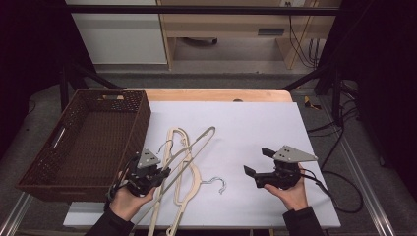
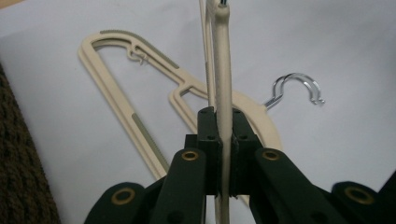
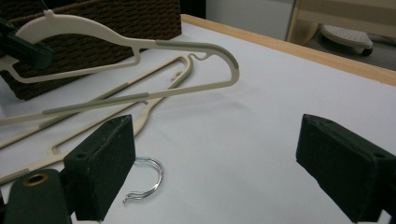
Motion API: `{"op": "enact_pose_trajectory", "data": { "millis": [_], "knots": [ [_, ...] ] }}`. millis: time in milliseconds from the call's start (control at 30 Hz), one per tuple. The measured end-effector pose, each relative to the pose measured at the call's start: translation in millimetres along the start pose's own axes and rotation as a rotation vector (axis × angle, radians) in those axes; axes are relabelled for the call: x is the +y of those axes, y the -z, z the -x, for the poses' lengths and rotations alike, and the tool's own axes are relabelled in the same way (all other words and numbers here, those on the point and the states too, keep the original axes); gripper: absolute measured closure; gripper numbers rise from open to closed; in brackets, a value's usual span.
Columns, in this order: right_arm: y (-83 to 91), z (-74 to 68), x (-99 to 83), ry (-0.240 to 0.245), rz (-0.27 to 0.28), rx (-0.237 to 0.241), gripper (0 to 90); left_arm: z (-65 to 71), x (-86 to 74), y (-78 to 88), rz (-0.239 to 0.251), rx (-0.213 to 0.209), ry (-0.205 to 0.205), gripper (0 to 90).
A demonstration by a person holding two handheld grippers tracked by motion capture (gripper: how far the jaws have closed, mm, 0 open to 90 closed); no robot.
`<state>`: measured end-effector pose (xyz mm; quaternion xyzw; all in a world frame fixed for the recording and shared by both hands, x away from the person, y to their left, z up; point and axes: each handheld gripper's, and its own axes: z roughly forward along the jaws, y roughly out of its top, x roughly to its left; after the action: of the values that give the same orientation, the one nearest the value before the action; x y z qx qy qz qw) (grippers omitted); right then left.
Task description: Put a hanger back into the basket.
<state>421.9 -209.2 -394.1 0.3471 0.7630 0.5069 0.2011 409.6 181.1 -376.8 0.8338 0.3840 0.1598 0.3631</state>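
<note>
While the left gripper [image 1: 156, 173] clamps tight on the cream bar of one hanger [image 2: 223, 93], that hanger rises off the white board [image 1: 255, 128] and slants away up ahead of the jaws, its far shoulder in the air beyond them. The pads pinch the bar squarely, as the left gripper view shows it running straight up between them. A second hanger [image 1: 189, 177] lies flat on the board just under and to the right of the held one, its chrome hook [image 1: 219, 184] curling toward the right gripper [image 1: 258, 169]. That right gripper hovers well apart, jaws wide and holding nothing, the hook lying just ahead of its left jaw in its own view.

The job looks like moving the hangers into the brown woven basket [image 1: 142, 118], which stands immediately left of the left gripper. To do this step well, I would say the person should keep the pinch firm and lift until the long end clears the second hanger, since the two cross and could snag. Swinging left over the near wall of the basket calls for tilting the hanger so its length runs along the basket, not across it. Release should come low, inside the walls. The free gripper could steady the flat hanger if it starts to drag.
</note>
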Motion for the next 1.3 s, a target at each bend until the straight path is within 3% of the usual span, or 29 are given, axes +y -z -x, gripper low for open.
{"op": "enact_pose_trajectory", "data": {
  "millis": [300,467,867,1167,1300],
  "knots": [
    [8.8,6.6,-6.5,-0.037,0.019,-0.047,5.7,-8.3,14.0,25.9,0.086,-0.102,0.012,86.0],
    [11.0,7.8,-7.1,-0.037,0.02,-0.058,5.5,-14.6,27.1,46.2,0.138,-0.126,-0.008,86.0],
    [12.6,9.2,-6.3,-0.031,0.027,-0.062,5.1,-36.9,57.1,82.9,0.167,-0.139,-0.062,86.1],
    [13.6,9.9,-5.5,-0.032,0.032,-0.065,5.0,-77.9,71.0,102.6,0.202,-0.111,-0.026,86.1],
    [14.7,10.5,-5.2,-0.031,0.032,-0.062,4.7,-98.6,72.3,111.2,0.214,-0.074,-0.032,86.1]
  ]
}}
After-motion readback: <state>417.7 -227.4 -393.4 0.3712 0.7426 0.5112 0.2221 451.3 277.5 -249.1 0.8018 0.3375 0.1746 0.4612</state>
